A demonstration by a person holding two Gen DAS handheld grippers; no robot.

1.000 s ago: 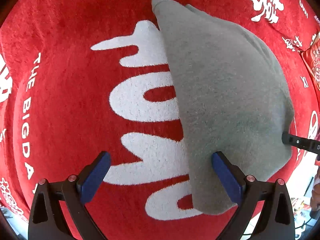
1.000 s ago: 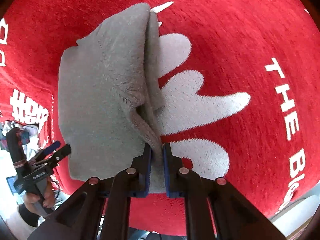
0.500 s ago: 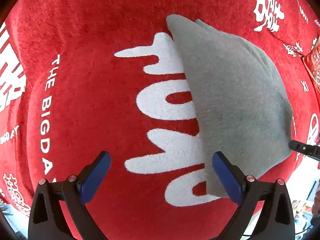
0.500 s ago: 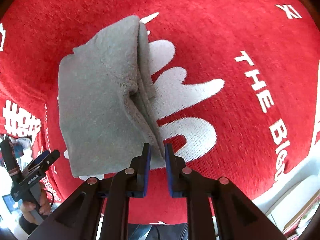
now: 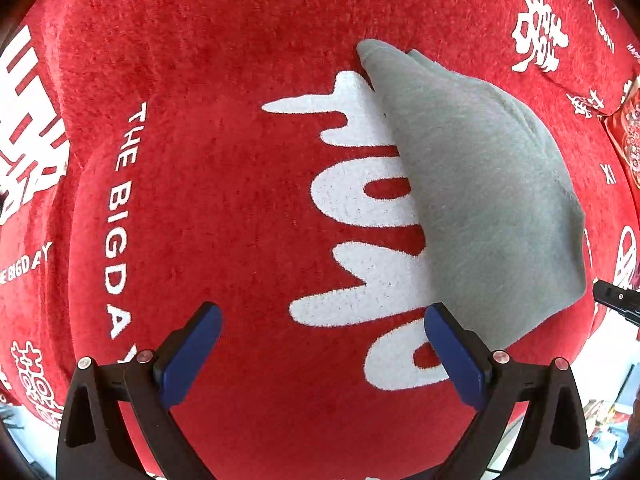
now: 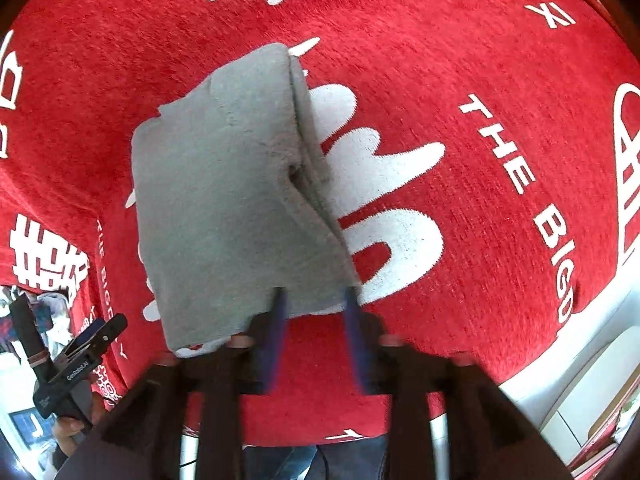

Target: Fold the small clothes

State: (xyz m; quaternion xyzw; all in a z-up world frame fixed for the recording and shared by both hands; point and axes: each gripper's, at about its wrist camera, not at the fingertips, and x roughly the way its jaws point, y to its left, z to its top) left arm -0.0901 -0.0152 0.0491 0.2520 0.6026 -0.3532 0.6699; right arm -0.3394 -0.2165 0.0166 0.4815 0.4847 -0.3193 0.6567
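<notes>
A small grey fleece garment (image 5: 480,184) lies folded on the red cloth, right of centre in the left wrist view. My left gripper (image 5: 320,344) is open and empty, and its right finger (image 5: 456,356) sits just beside the garment's near edge. In the right wrist view the folded garment (image 6: 224,200) lies ahead and left. My right gripper (image 6: 314,320) is blurred, with its jaws apart at the garment's near edge and no cloth pinched between them.
A red plush cloth (image 5: 200,200) with white lettering covers the whole work surface. The left gripper also shows in the right wrist view (image 6: 80,360), at the lower left. The surface's edge and a white object (image 6: 592,380) lie at the lower right.
My right gripper has opened and let go of the garment's edge, which now lies flat. Both grippers have pulled back from the garment.
</notes>
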